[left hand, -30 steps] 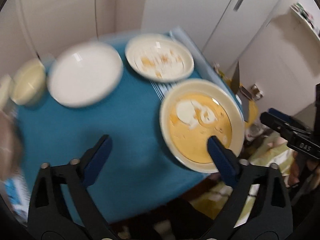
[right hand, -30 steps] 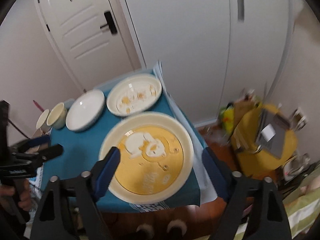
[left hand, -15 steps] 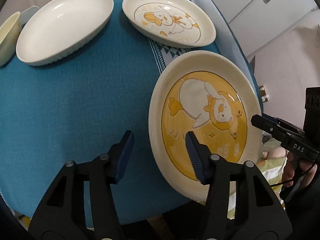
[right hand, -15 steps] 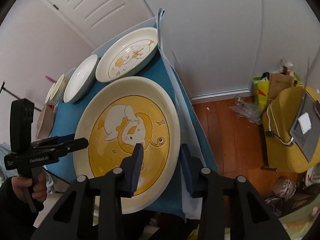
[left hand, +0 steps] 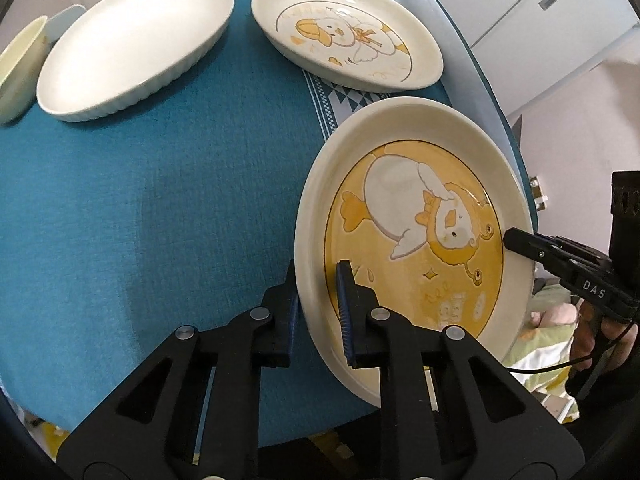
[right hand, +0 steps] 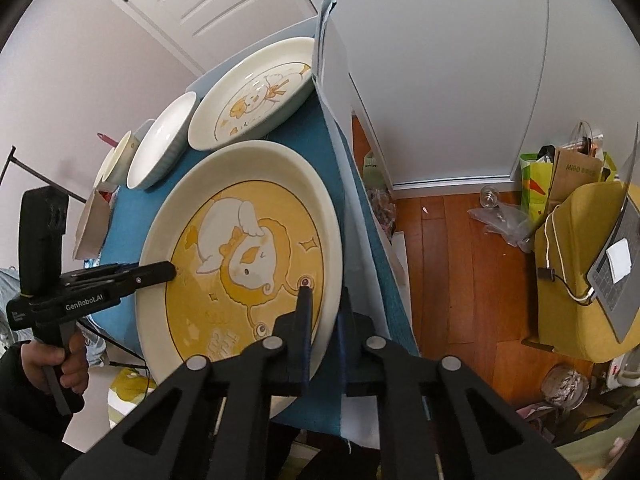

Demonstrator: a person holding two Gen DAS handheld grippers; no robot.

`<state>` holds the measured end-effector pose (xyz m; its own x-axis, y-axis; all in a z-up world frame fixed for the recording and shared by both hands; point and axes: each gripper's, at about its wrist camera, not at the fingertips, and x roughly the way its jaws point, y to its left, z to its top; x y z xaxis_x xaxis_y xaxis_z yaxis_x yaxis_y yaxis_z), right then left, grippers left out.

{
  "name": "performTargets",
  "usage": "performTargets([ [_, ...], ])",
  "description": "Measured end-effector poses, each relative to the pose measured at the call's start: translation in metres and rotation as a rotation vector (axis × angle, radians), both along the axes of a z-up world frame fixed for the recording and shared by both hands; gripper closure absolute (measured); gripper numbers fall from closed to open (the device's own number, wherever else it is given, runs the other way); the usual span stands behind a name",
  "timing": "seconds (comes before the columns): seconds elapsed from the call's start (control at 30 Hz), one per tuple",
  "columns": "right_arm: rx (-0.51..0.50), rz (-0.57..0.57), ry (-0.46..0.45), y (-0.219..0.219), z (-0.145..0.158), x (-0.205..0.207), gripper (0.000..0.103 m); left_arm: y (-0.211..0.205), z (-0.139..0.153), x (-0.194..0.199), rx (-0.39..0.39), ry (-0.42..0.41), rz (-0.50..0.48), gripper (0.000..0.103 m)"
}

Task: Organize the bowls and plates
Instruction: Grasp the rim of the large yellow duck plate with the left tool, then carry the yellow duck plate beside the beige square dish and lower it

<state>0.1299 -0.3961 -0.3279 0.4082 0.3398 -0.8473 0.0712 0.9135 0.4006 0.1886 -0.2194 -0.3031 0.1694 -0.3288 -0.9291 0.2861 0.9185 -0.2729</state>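
Two grippers: both clamp the yellow duck plate [left hand: 416, 216] at opposite rims.
Left gripper [left hand: 318, 312]: jaws closed on the plate's near-left rim, one finger under, one on top.
Right gripper [right hand: 322, 328]: jaws closed on the plate's right rim.
Plate position: at the right edge of the blue-clothed counter [left hand: 160, 200].
Behind it: smaller duck dish [left hand: 344, 36], plain white dish [left hand: 132, 40], pale bowl [left hand: 18, 68] at far left.

"DAS" on right gripper [left hand: 520, 246]; "GenRobot.AI" on left gripper [right hand: 156, 274]
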Motion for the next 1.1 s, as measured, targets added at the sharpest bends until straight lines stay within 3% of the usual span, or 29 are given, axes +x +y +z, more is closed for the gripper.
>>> performTargets([
  [0.57, -0.033, 0.019, -0.06, 0.003, 0.019, -0.001, 0.093, 0.006, 0.023, -0.006, -0.025, -0.058, 0.035, 0.089],
  [0.87, -0.06, 0.059, -0.126, 0.036, 0.06, 0.009, 0.093, 0.046, 0.068, -0.012, -0.047, -0.146, 0.076, 0.088],
  [1.1, -0.06, 0.109, -0.161, 0.092, 0.08, 0.025, 0.093, 0.111, 0.084, -0.015, -0.033, -0.179, 0.131, 0.088],
])
